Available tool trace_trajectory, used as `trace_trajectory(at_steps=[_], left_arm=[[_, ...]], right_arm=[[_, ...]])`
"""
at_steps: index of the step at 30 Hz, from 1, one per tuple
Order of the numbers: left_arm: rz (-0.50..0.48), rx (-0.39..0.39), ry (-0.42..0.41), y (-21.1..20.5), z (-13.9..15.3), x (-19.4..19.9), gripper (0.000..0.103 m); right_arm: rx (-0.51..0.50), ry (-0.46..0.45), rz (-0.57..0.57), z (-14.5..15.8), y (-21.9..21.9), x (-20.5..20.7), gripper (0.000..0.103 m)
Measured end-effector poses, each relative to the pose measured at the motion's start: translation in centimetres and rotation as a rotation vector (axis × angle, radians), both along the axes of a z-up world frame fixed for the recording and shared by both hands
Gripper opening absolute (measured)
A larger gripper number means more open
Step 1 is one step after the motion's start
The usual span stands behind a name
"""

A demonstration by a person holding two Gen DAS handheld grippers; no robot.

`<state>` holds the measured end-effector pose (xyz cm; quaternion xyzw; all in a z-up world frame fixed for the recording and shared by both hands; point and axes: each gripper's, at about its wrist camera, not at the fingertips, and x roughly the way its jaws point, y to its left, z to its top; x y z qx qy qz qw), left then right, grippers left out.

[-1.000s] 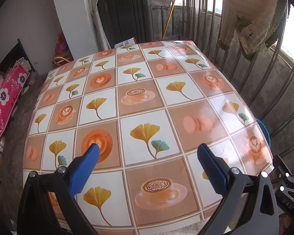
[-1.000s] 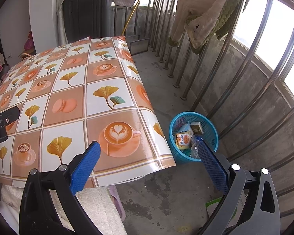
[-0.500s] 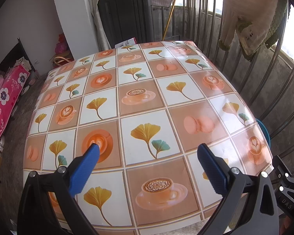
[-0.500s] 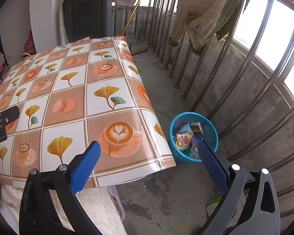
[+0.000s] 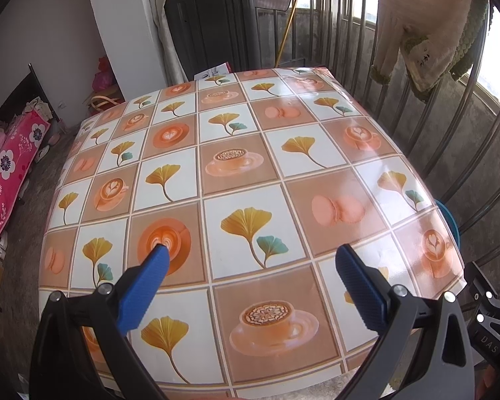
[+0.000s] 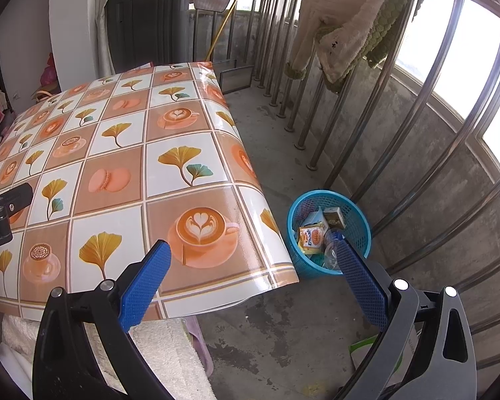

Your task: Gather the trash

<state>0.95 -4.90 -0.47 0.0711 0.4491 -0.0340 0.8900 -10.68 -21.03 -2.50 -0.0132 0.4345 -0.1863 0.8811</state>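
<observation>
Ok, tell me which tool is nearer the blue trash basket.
Right. The right tool hangs by the table corner with the blue trash basket just ahead; the left tool is over the table, basket off right.

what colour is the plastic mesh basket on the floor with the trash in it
Blue: the round plastic mesh wastebasket beside the table, seen best from the right wrist view.

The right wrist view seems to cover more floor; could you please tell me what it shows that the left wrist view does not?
Only the right wrist view shows inside the blue basket, with a yellow snack packet and a small carton in it. Only the left wrist view shows the pink flowered bedding. Both show the tablecloth, the window bars and an open, empty gripper: left, right.
</observation>
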Motion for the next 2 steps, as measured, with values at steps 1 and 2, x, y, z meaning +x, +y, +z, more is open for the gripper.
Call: trace_trajectory(at_steps=[1,2], left_arm=[[0.0,0.0,0.0,0.01,0.01,-0.02,0.098],[0.0,0.0,-0.001,0.01,0.01,0.0,0.098]], right_arm=[[0.0,0.0,0.001,0.0,-0.02,0.01,0.096],[0.0,0.0,0.001,0.0,-0.04,0.01,0.096]])
